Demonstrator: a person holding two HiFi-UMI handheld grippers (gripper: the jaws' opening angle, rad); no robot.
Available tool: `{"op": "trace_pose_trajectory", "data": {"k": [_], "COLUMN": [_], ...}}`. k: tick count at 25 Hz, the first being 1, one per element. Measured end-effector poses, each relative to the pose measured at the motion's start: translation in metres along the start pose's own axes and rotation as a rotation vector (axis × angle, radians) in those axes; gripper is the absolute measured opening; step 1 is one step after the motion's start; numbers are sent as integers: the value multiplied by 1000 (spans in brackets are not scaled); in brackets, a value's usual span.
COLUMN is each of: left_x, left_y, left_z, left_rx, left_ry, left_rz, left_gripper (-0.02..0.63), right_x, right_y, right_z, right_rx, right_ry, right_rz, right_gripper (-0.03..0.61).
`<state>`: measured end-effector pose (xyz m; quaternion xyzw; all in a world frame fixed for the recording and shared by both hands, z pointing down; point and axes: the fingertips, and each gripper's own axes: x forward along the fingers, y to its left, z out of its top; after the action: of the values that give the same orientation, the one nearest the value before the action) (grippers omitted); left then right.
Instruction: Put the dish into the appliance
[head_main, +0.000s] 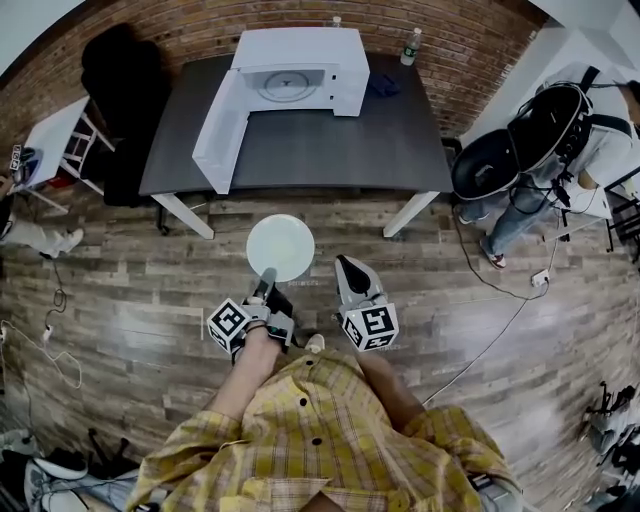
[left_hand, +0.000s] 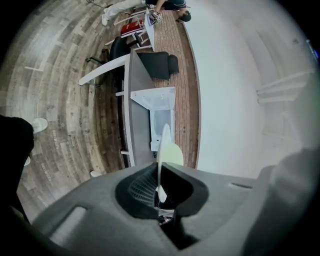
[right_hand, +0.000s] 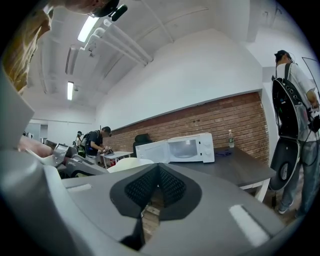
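Left gripper (head_main: 267, 277) pinches dish (head_main: 280, 248) rim | microwave (head_main: 300, 70) open, well ahead

No legible text, brands or numbers, square coded markers on cubes of left gripper (head_main: 267, 275), right gripper (head_main: 347, 265)

The left gripper (head_main: 267, 277) holds a round white plate (head_main: 280, 245) by its edge, above the wood floor (head_main: 140, 290). The right gripper (head_main: 347, 266) is just beside the plate. Ahead, a white microwave (head_main: 305, 70) sits on a dark table (head_main: 340, 150), its door (head_main: 222, 130) wide open.
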<state>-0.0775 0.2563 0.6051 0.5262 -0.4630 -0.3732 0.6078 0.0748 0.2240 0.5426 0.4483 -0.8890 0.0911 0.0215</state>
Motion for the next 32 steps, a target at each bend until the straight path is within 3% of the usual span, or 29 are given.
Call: {"op": "trace_pose_trajectory", "data": {"k": [8, 18, 32], "left_x": [51, 160, 268], "left_y": [10, -23, -52], "left_z": [17, 52, 117], "left_rx": [-27, 2, 26], "left_ry": [-19, -4, 6], "left_rz": [1, 2, 9], "left_gripper": [8, 8, 8], "right_x": [42, 142, 253], "right_y": [-21, -72, -116], "right_z": [-14, 26, 55], "right_rx": [-7, 1, -5], "right_ry": [31, -19, -19], "right_rz": [45, 105, 98], "right_gripper": [6, 3, 3]}}
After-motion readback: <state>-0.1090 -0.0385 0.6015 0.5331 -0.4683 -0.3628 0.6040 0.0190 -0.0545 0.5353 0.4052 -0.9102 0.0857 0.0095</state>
